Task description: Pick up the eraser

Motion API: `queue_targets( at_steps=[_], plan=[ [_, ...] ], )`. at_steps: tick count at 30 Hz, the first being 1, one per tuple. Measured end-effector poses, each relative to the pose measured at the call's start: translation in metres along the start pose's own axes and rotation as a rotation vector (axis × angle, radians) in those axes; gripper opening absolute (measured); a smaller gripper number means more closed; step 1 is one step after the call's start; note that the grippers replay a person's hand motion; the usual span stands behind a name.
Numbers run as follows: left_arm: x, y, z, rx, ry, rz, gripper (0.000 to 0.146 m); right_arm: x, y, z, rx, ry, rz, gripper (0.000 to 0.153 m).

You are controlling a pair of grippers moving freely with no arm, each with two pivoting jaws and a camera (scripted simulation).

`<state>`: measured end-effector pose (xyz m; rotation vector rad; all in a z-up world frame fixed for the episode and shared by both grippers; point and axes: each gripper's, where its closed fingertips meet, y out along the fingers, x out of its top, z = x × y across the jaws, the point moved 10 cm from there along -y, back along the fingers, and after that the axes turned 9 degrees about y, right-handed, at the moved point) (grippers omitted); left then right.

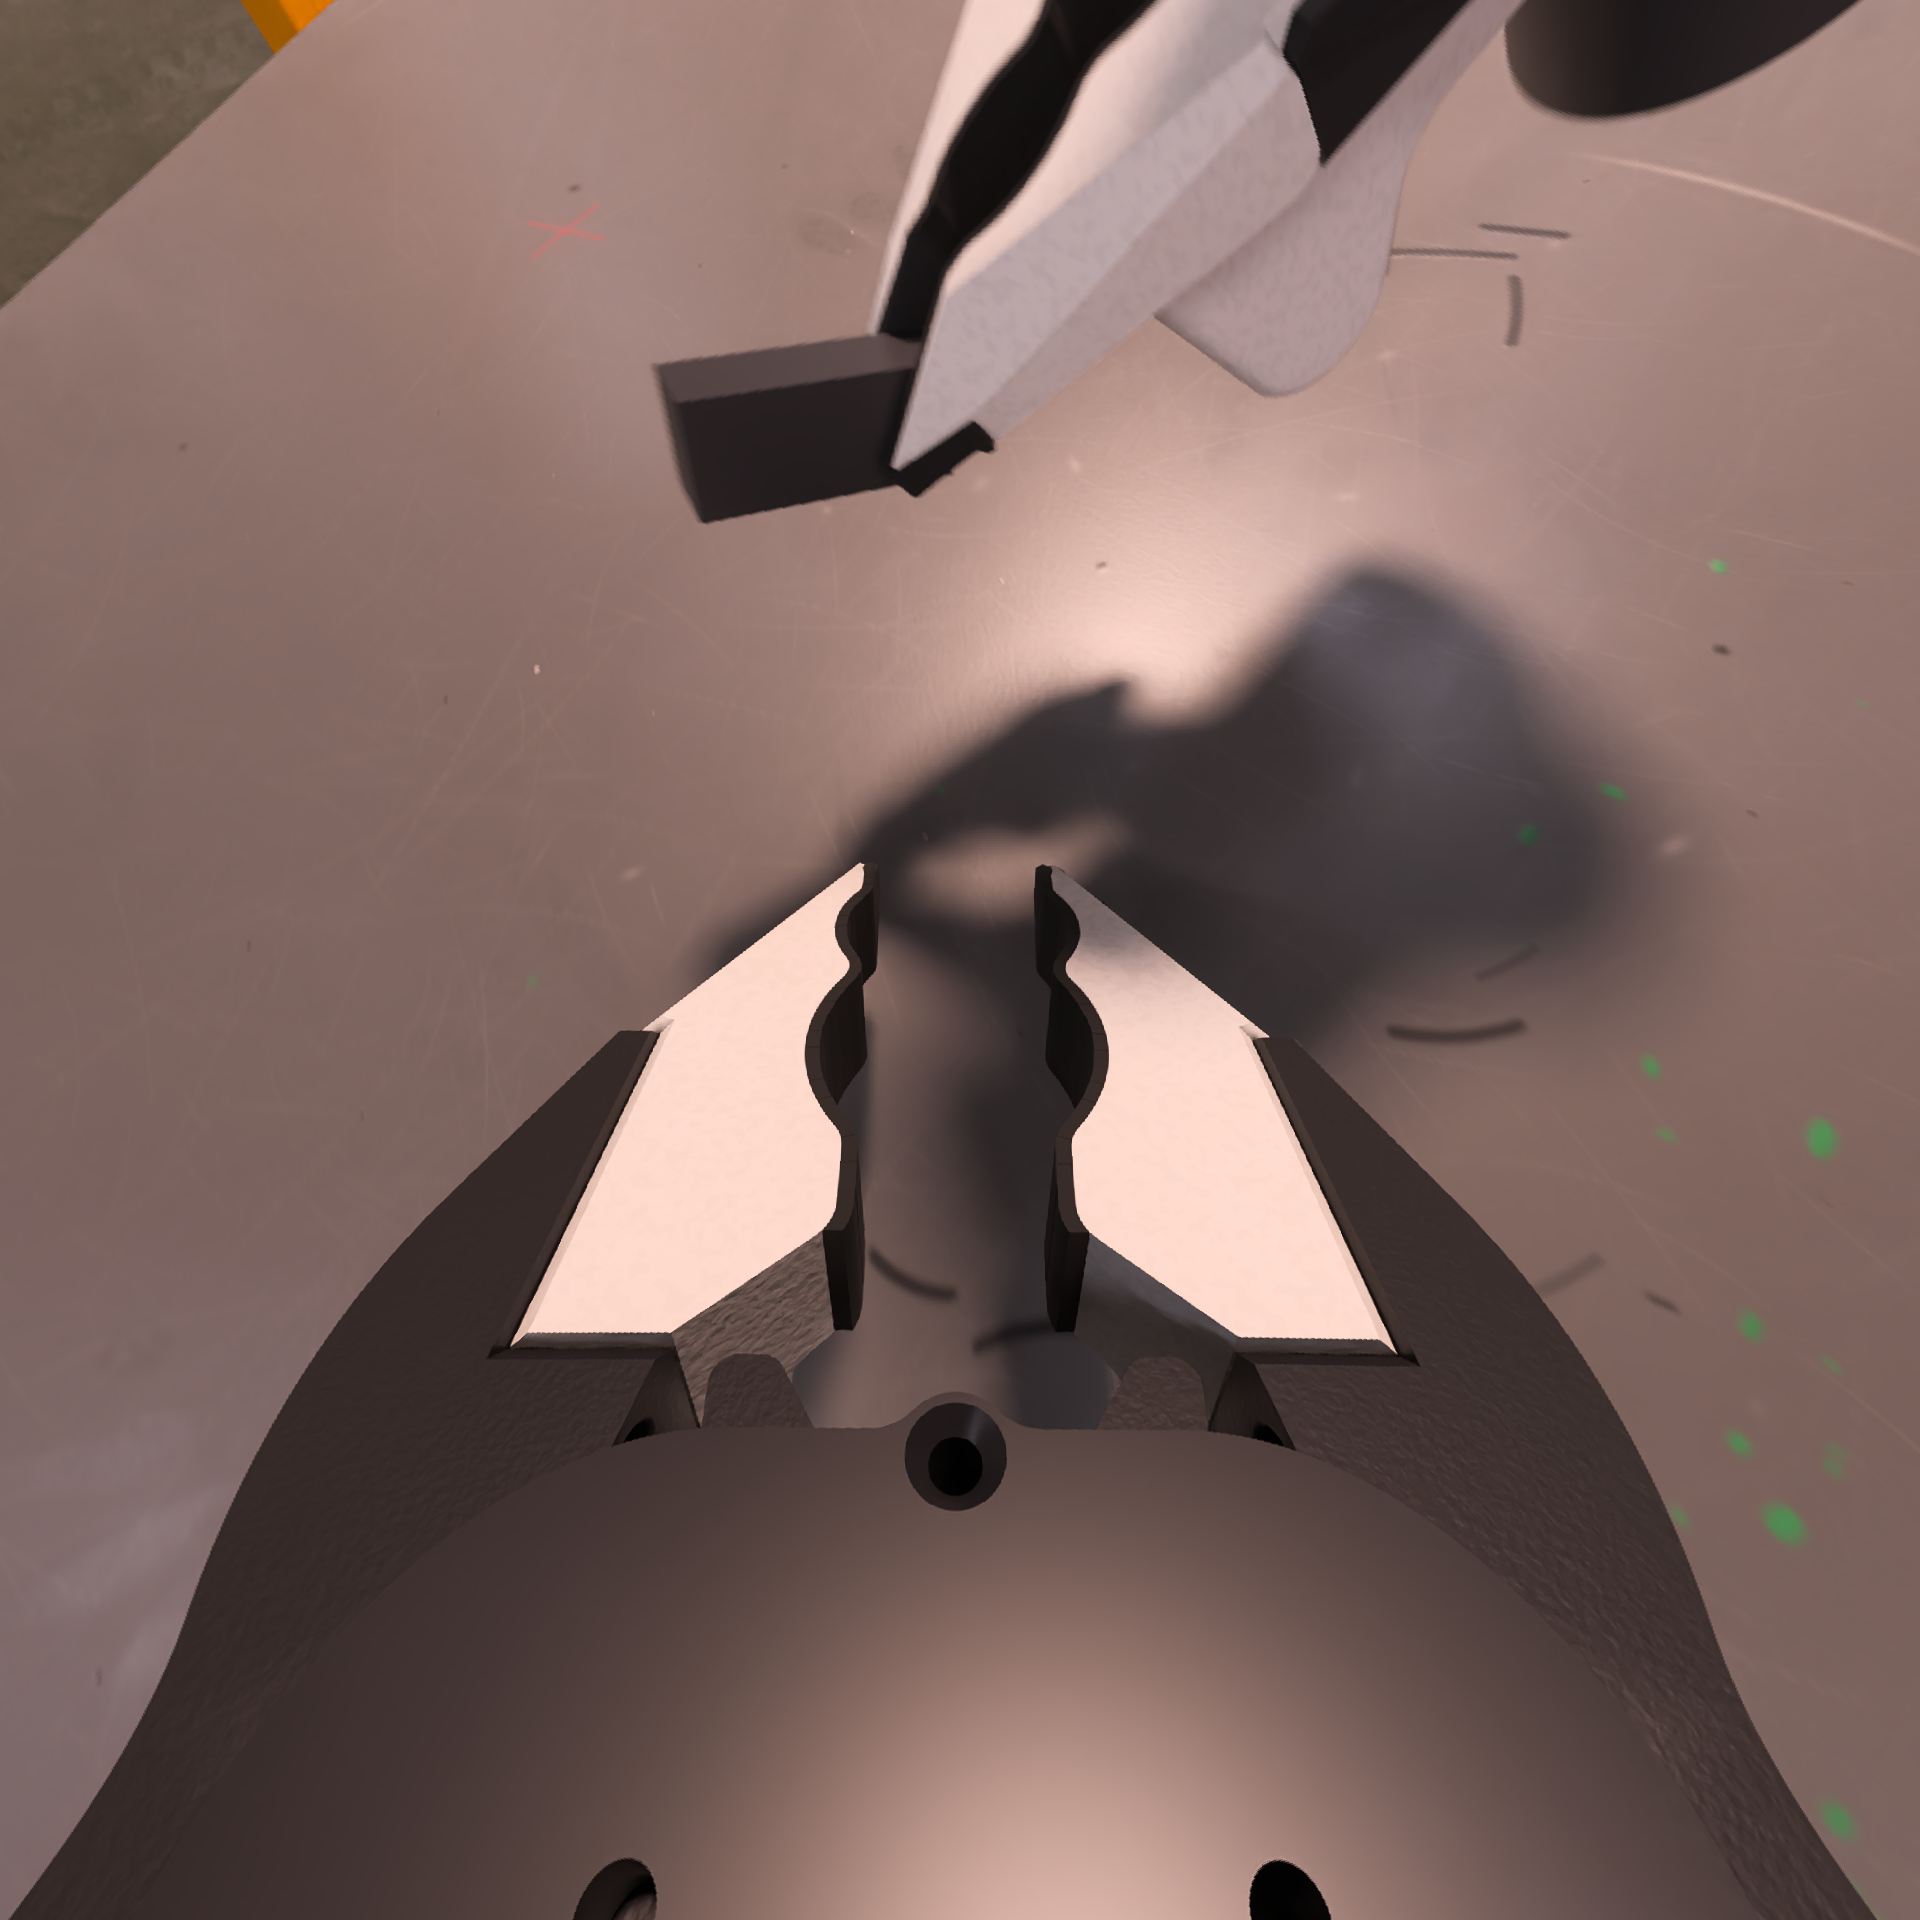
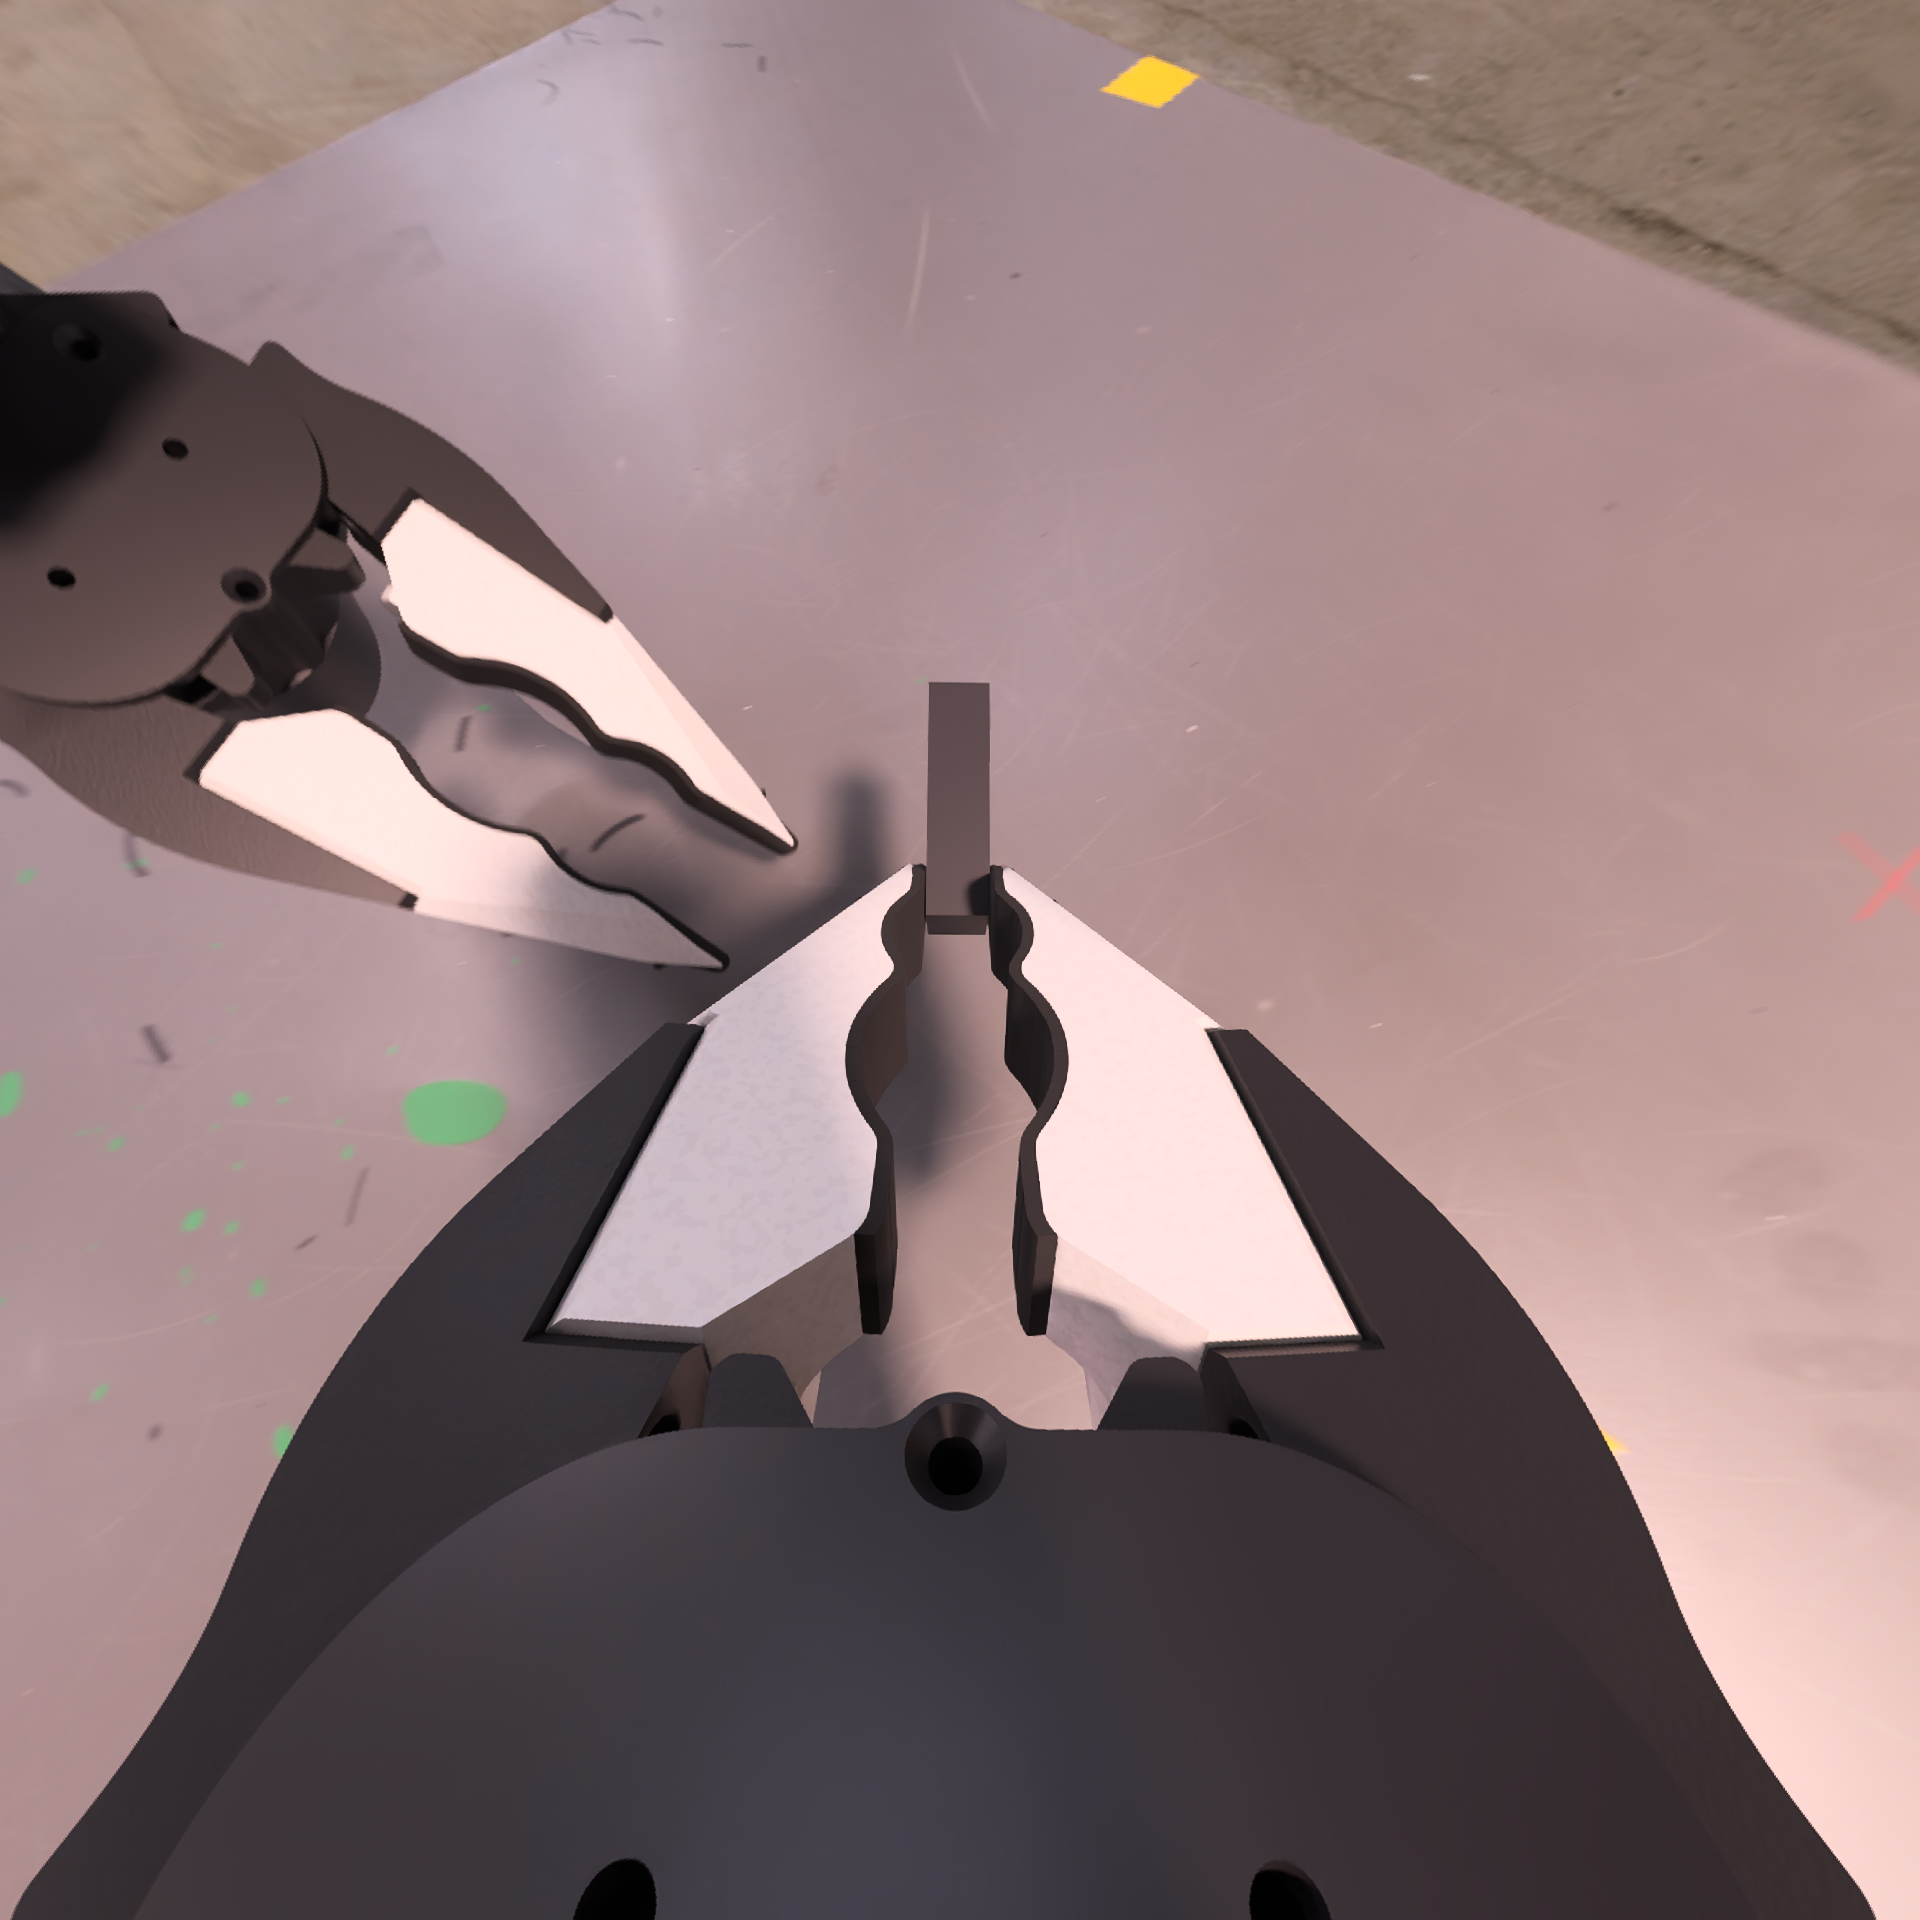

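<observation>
The eraser (image 2: 957, 790) is a dark grey flat block. My right gripper (image 2: 956, 899) is shut on its near end, and the block sticks out forward past the fingertips. In the left wrist view the eraser (image 1: 779, 436) hangs above the table in the right gripper (image 1: 940, 416), which comes in from the upper right; its shadow lies on the table below. My left gripper (image 1: 956, 883) is open and empty, low over the table, short of the eraser. It also shows in the right wrist view (image 2: 753, 899) at the left.
The grey-brown table (image 2: 1351, 623) is scratched, with green paint spots (image 2: 452, 1112) at the left and a red cross mark (image 2: 1886, 878) at the right. Its far edges meet a concrete floor (image 2: 1558, 125) with a yellow patch (image 2: 1148, 81).
</observation>
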<state>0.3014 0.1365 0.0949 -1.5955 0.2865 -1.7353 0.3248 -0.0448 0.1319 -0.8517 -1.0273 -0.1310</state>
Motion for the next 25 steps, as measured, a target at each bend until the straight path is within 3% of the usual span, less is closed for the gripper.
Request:
queue_targets(
  at_steps=[4,7,9,13,20,25],
  plan=[
    [0.016,0.026,0.014,-0.072,0.075,0.03,0.015,0.025,-0.001,-0.013,-0.042,-0.071,0.05,0.011],
    [0.032,0.046,0.023,-0.156,0.118,0.047,0.004,0.042,0.005,-0.032,-0.146,-0.137,0.124,0.011],
    [0.042,0.055,0.03,-0.231,0.137,0.062,0.0,0.05,0.011,-0.049,-0.105,-0.106,0.191,0.011],
    [0.062,0.063,0.049,-0.262,0.15,0.021,0.0,0.059,0.016,-0.084,0.05,-0.029,0.186,0.011],
    [0.057,0.073,0.047,-0.233,0.178,0.015,0.001,0.059,0.017,-0.095,0.142,-0.024,0.138,0.011],
    [0.054,0.065,0.045,-0.22,0.167,-0.041,0.018,0.058,0.001,-0.099,-0.024,-0.107,-0.01,0.011]
  ],
)
